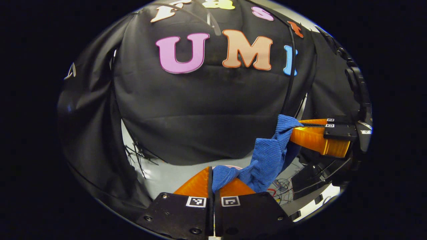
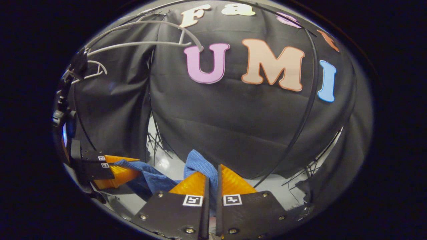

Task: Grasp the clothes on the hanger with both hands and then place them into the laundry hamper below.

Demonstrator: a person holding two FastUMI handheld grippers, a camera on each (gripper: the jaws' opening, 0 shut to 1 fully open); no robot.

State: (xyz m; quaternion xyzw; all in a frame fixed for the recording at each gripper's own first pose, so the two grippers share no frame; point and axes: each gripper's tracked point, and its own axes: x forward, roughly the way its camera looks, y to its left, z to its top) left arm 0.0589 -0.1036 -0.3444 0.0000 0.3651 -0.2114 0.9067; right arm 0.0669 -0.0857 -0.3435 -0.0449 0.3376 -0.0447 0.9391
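I hold the blue ribbed cloth (image 1: 267, 160) stretched between my left hand-held gripper (image 1: 213, 181) and right hand-held gripper (image 2: 212, 178), both clenched on its edges, low in the frame. A thin pinch may slip during lowering, I think.

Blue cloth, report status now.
Left hand-held gripper shut on blue cloth. Right hand-held gripper shut on its other end. Cloth slung between them, off the grey hanger. Nothing in the way.
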